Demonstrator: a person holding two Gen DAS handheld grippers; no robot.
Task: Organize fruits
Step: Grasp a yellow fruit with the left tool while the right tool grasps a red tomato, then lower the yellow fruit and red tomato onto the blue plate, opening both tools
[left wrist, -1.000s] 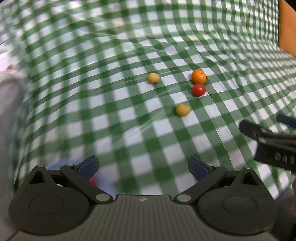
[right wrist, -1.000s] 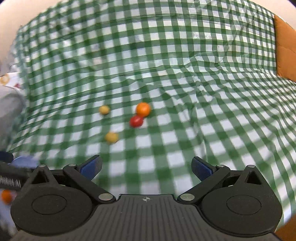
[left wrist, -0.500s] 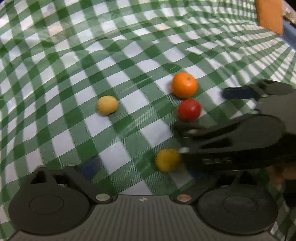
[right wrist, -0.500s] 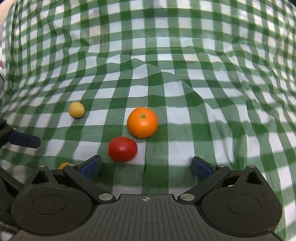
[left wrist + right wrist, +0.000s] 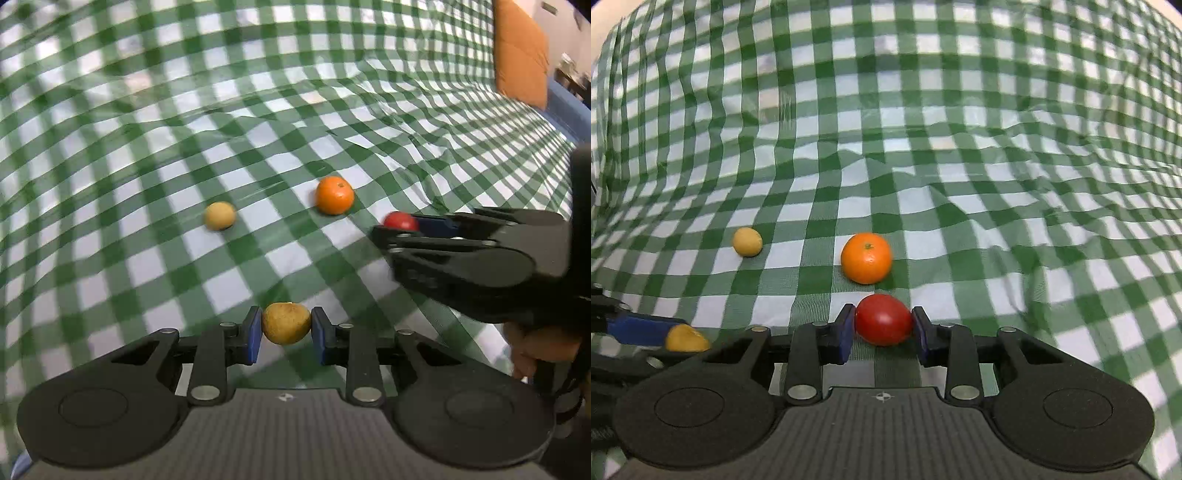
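left gripper (image 5: 286, 329): jaws just closed, pinching yellow fruit (image 5: 286, 323) | right gripper (image 5: 883, 329): jaws just closed, pinching tomato (image 5: 883, 319) | why: probably ready for lifting; orange (image 5: 866, 258) loose on cloth (image 5: 960, 147)

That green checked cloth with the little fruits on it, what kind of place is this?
Probably a home, maybe a dining table or a cloth-covered bed: a wrinkled green checked cloth under an orange, with an orange cushion at the far edge. The room itself stays out of view.
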